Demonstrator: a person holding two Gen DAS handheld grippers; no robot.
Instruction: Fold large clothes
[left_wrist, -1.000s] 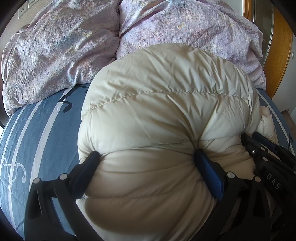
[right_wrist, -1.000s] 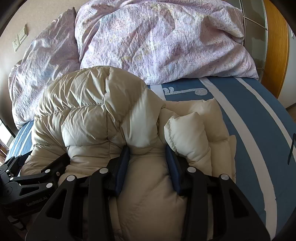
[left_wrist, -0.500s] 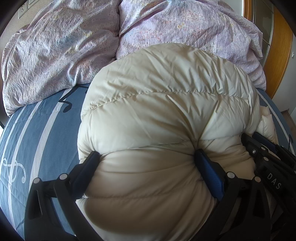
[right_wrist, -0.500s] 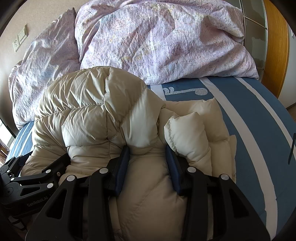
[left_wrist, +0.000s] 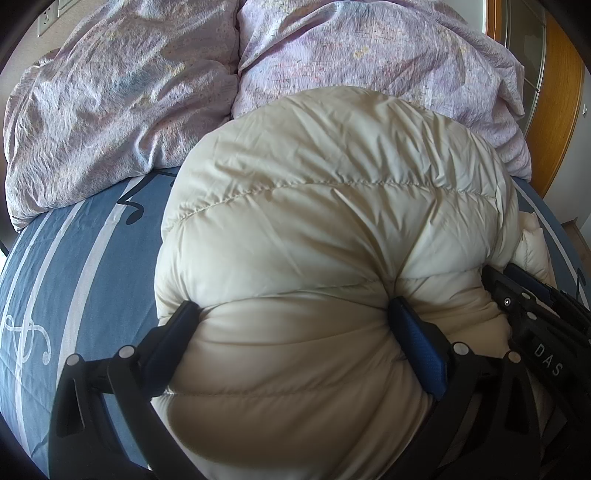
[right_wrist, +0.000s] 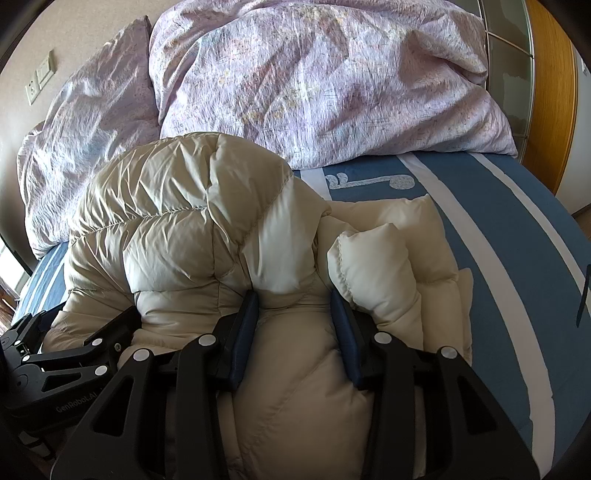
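A cream puffy down jacket (left_wrist: 332, 229) lies bunched on the blue striped bed (left_wrist: 74, 266). My left gripper (left_wrist: 291, 314) is closed on a thick bulge of the jacket, its jaws held wide apart by the padding. My right gripper (right_wrist: 293, 299) is closed on a narrower fold of the same jacket (right_wrist: 192, 221), beside a rolled sleeve end (right_wrist: 373, 266). The right gripper's body shows at the right of the left wrist view (left_wrist: 546, 332). The left gripper's body shows at the lower left of the right wrist view (right_wrist: 55, 362).
A crumpled lilac duvet (left_wrist: 155, 99) is heaped along the head of the bed, also in the right wrist view (right_wrist: 314, 81). A wooden frame (right_wrist: 550, 92) stands at the right. Wall sockets (right_wrist: 40, 81) are at the upper left. Bare blue sheet (right_wrist: 517, 258) lies right of the jacket.
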